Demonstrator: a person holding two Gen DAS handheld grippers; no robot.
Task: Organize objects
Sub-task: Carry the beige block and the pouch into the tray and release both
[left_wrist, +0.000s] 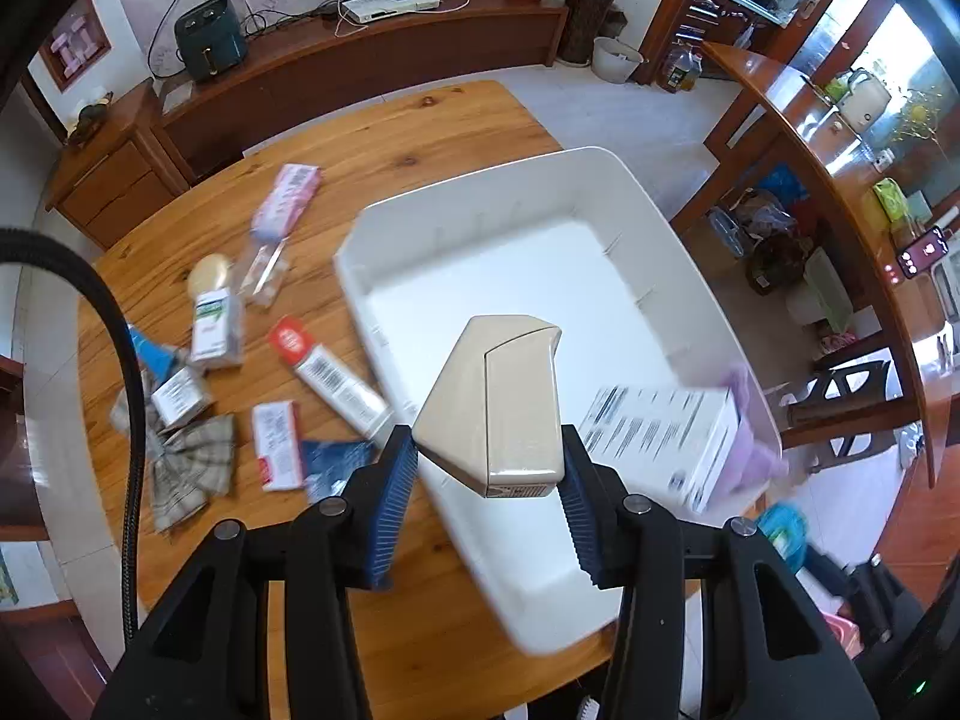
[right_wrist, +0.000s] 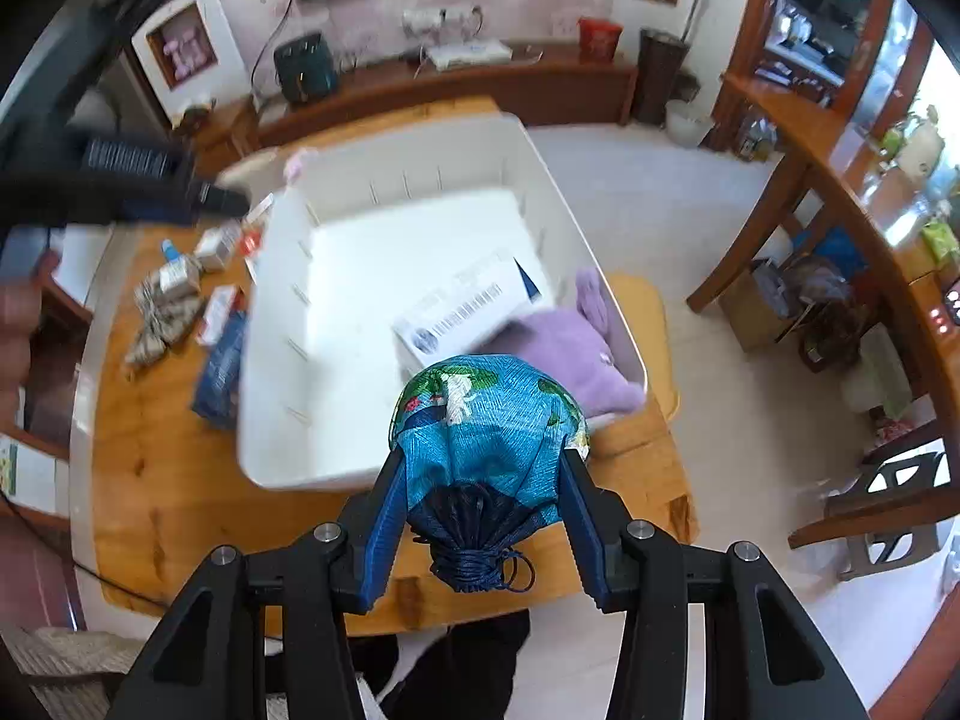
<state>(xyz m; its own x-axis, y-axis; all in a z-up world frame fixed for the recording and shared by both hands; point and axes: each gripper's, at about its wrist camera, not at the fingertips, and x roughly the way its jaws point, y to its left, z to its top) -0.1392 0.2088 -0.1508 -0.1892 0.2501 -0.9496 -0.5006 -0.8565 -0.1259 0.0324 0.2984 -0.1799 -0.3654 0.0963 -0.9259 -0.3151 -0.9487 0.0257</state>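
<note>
Holding a beige wedge-shaped case (left_wrist: 498, 402) in the left gripper (left_wrist: 489, 468) and a blue drawstring pouch (right_wrist: 486, 438) in the right gripper (right_wrist: 483, 498) above the white bin (left_wrist: 420, 222), where only a white carton (left_wrist: 660, 438) and purple plush (right_wrist: 564, 354) lie, sorting seems early, with many packets (left_wrist: 282, 198) left on the wooden table (left_wrist: 384, 138).

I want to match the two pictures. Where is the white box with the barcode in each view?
Left wrist view: the white box lies in the white bin's right near corner, right of the held beige object.
Right wrist view: it lies in the bin, just above the held blue pouch.
Shared landmark: the purple cloth beside it.
</note>
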